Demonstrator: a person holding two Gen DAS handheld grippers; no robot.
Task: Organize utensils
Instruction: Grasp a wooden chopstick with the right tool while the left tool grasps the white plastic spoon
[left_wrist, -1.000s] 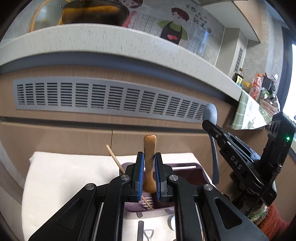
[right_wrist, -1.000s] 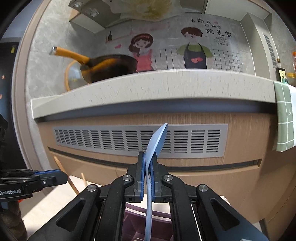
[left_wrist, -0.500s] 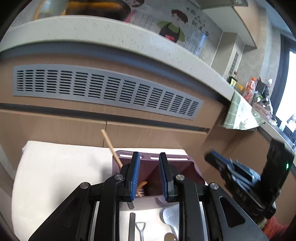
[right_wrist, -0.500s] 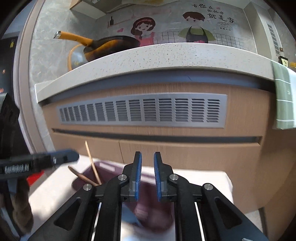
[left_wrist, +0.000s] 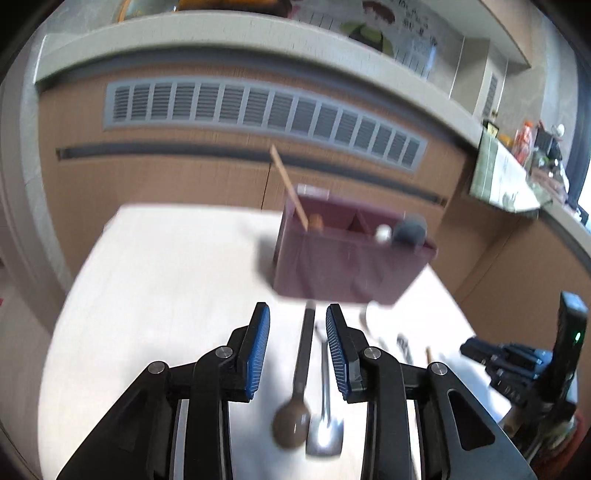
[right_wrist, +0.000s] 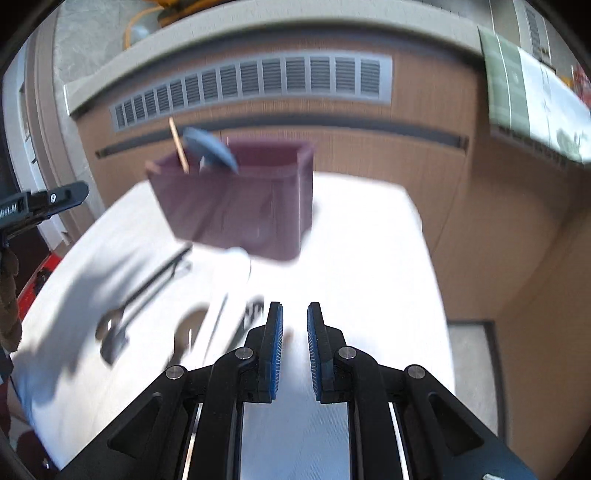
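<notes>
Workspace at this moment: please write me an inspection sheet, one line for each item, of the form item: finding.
Surface: white table, bare at its left side.
Job's things: purple utensil holder standing at the table's far side; a wooden stick, a blue spatula and a grey-headed utensil stand in it. A dark spoon and a metal spoon lie flat in front of it; further utensils beside them are blurred.
Clutter: nothing seen.
Grippers: left tool open, above the dark spoon's handle, its jaws have just been opening; right tool open, nothing between its pads.
Cables: nothing seen.
Surroundings: wooden cabinet with a grey vent grille under a counter; green checked cloth.
</notes>
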